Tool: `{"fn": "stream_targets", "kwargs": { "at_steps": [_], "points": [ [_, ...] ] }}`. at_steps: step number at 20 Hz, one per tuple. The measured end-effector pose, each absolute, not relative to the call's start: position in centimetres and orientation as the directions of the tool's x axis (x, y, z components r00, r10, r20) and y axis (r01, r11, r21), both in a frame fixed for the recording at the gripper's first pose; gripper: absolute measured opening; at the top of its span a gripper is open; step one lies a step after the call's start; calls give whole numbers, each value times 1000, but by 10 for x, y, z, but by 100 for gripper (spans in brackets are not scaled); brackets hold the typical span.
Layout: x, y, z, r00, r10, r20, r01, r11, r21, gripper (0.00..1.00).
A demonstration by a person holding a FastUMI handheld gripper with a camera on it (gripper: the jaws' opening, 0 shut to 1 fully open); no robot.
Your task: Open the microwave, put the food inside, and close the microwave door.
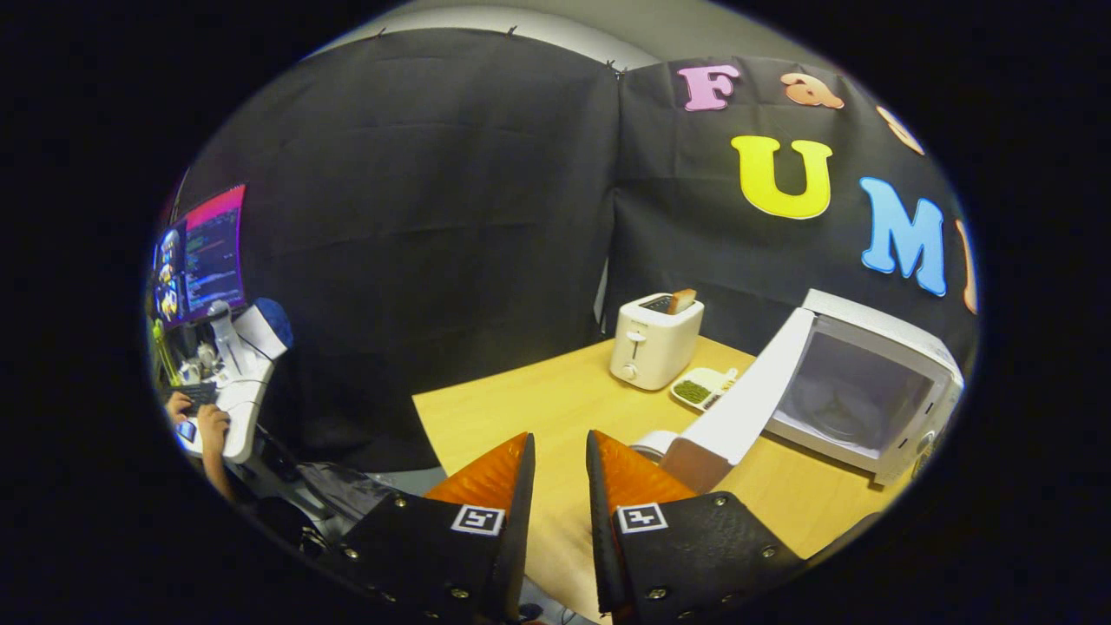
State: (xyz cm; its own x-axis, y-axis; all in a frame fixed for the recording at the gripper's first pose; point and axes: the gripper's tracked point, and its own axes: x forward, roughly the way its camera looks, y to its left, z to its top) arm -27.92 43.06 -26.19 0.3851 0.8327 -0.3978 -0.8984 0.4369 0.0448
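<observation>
Gripper view: your hand-held gripper [560,451] sits above the near part of a light wooden counter [521,408], its two fingers parted by a narrow gap with nothing between them. Bare wood shows through that gap.

Beyond the fingers and to their right stands a white microwave [868,391]. Its door [738,408] is swung wide open toward you, so you look straight into the pale cavity, where a round turntable is faintly visible. The door's lower corner ends close to the right finger, and a small white round object [653,444], possibly a cup or bowl, sits just beside that finger, partly hidden by the door.

Farther back on the counter is a white toaster [655,340] with a slice of toast [681,300] standing up out of one slot. Between the toaster and the open microwave door lies a small white dish holding green food [694,391], resting on the counter and well ahead of your fingers.

Black cloth forms the wall behind the counter. Off the counter's far left side, a person's hands [200,421] rest at a keyboard below lit monitors [204,256].
</observation>
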Motion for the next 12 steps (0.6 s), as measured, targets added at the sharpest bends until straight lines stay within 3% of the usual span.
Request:
{"fn": "stream_targets", "kwargs": {
  "at_steps": [3,4,5,7,8,9,12],
  "points": [
    [-280,411,-206,364,873,-324,-908,410,85,33],
    [-269,397,-191,392,866,-310,-896,436,86,35],
    [-255,381,-180,429,855,-293,-878,471,90,44],
    [-223,343,-169,514,805,-297,-820,563,107,45],
    [-206,321,-167,559,772,-303,-784,611,110,52],
    [-186,293,-163,614,726,-309,-738,667,103,69],
    [-137,207,-170,721,601,-344,-601,790,120,90]
  ]
}}
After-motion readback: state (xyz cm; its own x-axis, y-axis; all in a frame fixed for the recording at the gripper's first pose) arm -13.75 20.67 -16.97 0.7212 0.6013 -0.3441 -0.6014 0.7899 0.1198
